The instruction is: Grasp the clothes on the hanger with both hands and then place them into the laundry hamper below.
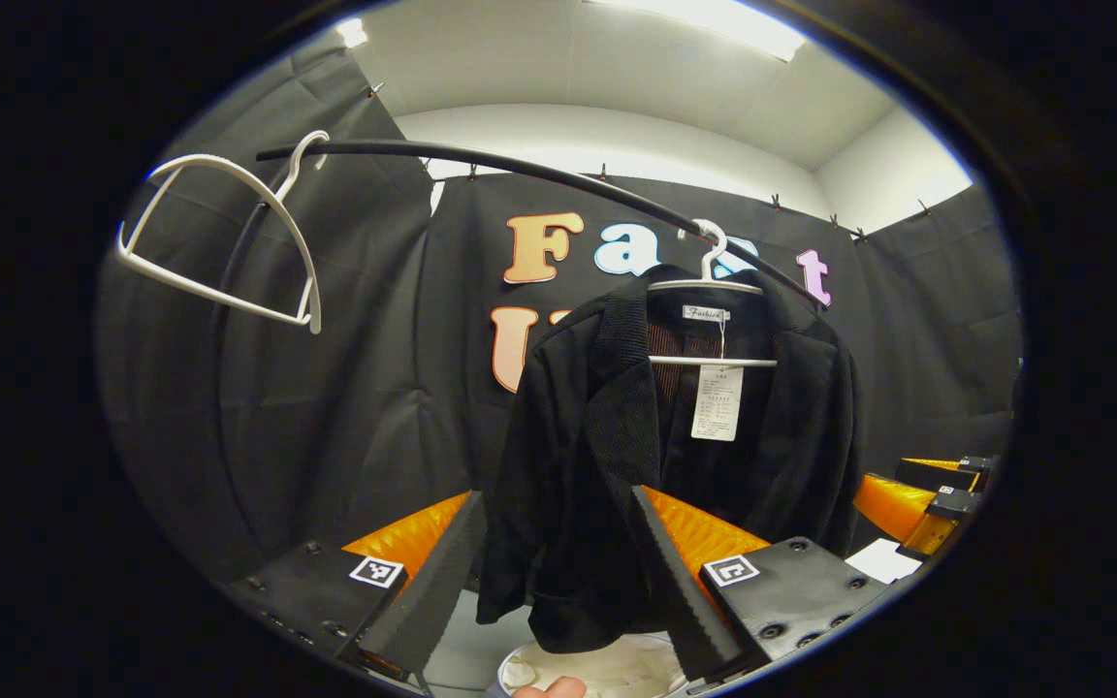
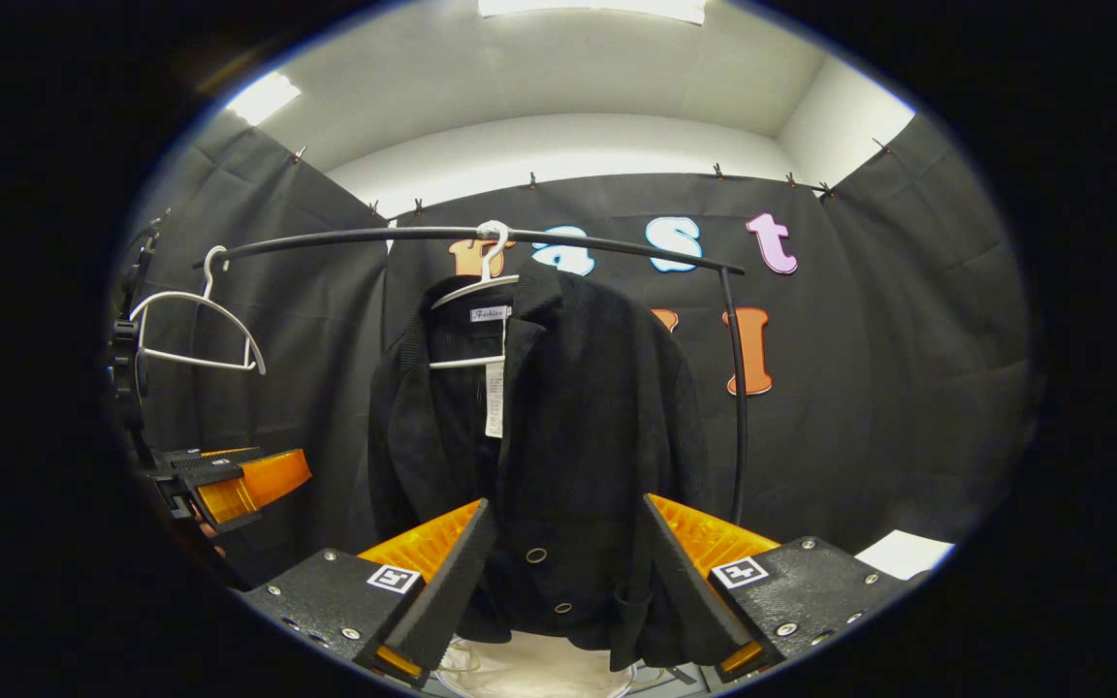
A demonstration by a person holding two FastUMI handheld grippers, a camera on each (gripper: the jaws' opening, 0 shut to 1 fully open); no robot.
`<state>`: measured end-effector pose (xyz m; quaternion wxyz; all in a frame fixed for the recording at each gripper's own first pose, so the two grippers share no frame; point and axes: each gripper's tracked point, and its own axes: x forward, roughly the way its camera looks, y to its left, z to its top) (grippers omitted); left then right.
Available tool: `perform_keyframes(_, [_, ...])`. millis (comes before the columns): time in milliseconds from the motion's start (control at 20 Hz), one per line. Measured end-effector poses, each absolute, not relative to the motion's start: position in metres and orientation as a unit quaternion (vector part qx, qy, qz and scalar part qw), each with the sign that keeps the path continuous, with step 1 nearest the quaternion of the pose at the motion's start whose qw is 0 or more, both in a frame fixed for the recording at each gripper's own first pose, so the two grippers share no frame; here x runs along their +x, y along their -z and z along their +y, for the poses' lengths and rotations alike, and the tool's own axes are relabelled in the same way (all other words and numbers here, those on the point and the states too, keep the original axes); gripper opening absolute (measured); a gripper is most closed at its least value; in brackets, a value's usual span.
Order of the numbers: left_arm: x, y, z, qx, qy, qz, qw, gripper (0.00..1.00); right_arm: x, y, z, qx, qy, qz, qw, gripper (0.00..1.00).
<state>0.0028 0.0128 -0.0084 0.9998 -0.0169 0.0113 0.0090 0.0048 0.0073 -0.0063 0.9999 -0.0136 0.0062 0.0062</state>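
Hanging lengthwise down centre frame in both views, one black textured jacket drapes a white hanger on a curved black rail; a second, bare hanger sits upper left. Left gripper and right gripper stand spread, grasping nothing. A pale hamper shows bottom centre.
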Motion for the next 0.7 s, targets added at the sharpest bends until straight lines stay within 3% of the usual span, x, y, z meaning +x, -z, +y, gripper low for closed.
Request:
perform_keyframes(50, [0.003, 0.008, 0.013, -0.018, -0.009, 0.011, 1.000, 0.93, 0.004, 0.006, 0.008, -0.014, -0.007, 0.006, 1.000, 0.94])
perform_keyframes(450, [-0.002, 0.008, 0.017, -0.018, -0.010, 0.012, 1.000, 0.97, 0.009, 0.007, 0.019, -0.007, -0.018, 0.011, 1.000, 0.94])
perform_keyframes(500, [-0.002, 0.009, 0.017, -0.018, -0.010, 0.013, 1.000, 0.93, 0.012, 0.008, 0.022, -0.006, -0.024, 0.012, 1.000, 0.94])
perform_keyframes(550, [-0.002, 0.009, 0.017, -0.019, -0.010, 0.013, 1.000, 0.97, 0.019, 0.012, 0.026, -0.007, -0.028, 0.016, 0.999, 0.94])
perform_keyframes(700, [-0.004, 0.010, 0.018, -0.018, -0.011, 0.014, 1.000, 0.93, 0.043, 0.019, 0.037, 0.000, -0.046, 0.027, 0.999, 0.94])
